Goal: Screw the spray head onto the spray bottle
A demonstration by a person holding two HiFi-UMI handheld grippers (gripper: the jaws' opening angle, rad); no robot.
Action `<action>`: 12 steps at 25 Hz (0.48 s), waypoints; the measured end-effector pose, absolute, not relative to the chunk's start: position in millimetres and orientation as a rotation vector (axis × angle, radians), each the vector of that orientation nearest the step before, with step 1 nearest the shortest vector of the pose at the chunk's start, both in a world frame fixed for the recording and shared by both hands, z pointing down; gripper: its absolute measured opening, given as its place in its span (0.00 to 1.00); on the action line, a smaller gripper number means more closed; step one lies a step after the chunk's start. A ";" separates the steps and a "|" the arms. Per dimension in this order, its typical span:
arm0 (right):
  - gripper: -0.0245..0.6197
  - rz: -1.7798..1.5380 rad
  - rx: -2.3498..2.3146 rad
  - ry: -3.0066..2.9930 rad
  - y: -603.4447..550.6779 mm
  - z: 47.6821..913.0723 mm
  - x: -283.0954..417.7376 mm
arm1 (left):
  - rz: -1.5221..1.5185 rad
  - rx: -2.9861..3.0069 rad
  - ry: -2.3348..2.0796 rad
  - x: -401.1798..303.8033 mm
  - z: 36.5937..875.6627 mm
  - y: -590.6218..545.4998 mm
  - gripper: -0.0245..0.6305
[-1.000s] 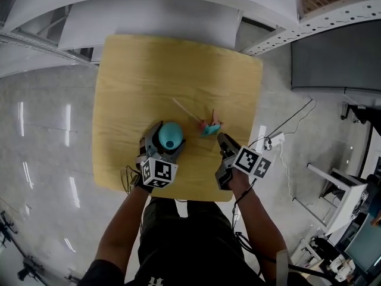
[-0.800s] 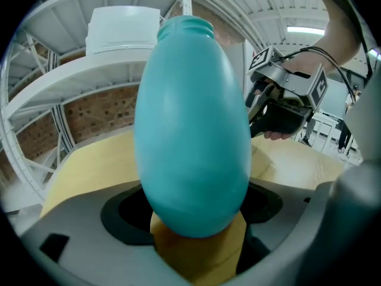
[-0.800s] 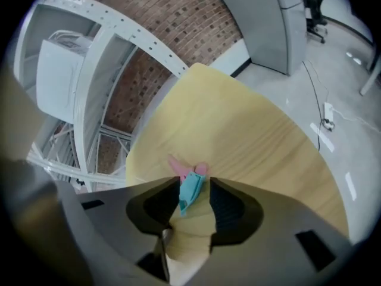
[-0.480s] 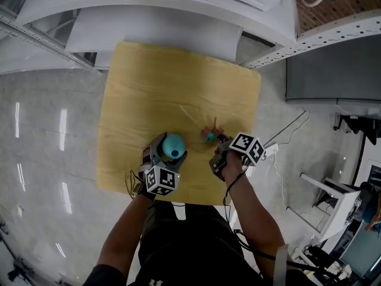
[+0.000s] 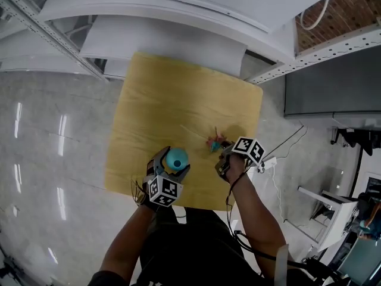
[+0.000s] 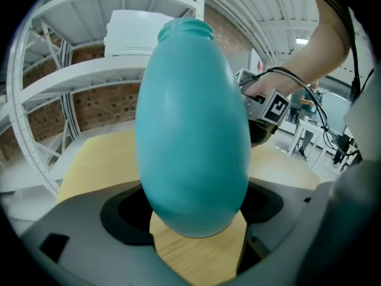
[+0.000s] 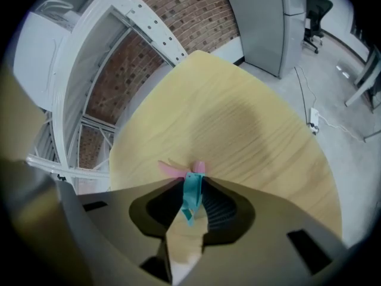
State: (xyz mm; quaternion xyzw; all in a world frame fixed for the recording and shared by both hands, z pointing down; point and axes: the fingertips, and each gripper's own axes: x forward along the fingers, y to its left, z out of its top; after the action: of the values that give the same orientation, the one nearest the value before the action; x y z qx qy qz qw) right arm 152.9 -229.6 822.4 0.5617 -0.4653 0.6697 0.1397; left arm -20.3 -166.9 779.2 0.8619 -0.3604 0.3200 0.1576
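The teal spray bottle (image 6: 190, 118) stands upright in my left gripper (image 6: 193, 198), which is shut on its lower body; its open threaded neck (image 6: 186, 27) points up. In the head view the bottle (image 5: 176, 158) is at the table's near edge, in my left gripper (image 5: 172, 168). The spray head (image 5: 214, 143), teal and pink with a thin clear tube (image 5: 193, 131), lies on the table to the right. My right gripper (image 7: 191, 183) has just been closing, and its pads now pinch the spray head's teal part (image 7: 191, 196). In the head view my right gripper (image 5: 221, 151) is tilted down over the spray head.
The square wooden table (image 5: 161, 100) carries only these items. White metal shelving (image 5: 178, 16) stands behind it, with brick wall beyond. A cable and power strip (image 5: 271, 159) lie on the floor at the right. My right gripper (image 6: 262, 109) shows beside the bottle in the left gripper view.
My right gripper has moved forward onto the spray head and now has it between its jaws. My left gripper has shifted a little with the bottle still in it.
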 end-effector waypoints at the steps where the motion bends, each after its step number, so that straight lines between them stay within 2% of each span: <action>1: 0.19 1.919 1.630 -1.371 -228.7 819.5 154.0 | 0.911 2.458 -1.020 -22.0 778.5 -165.8 0.68; 12: 0.19 1.669 1.614 -1.787 -235.2 756.4 165.5 | 0.909 2.367 -0.915 -34.7 777.5 -163.5 0.68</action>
State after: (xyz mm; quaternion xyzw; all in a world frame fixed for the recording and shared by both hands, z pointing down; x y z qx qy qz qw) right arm 165.5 -235.2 756.4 0.5479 -0.6065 0.5664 0.1056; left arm -34.7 -163.5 777.5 0.8564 -0.3309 0.3289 0.2211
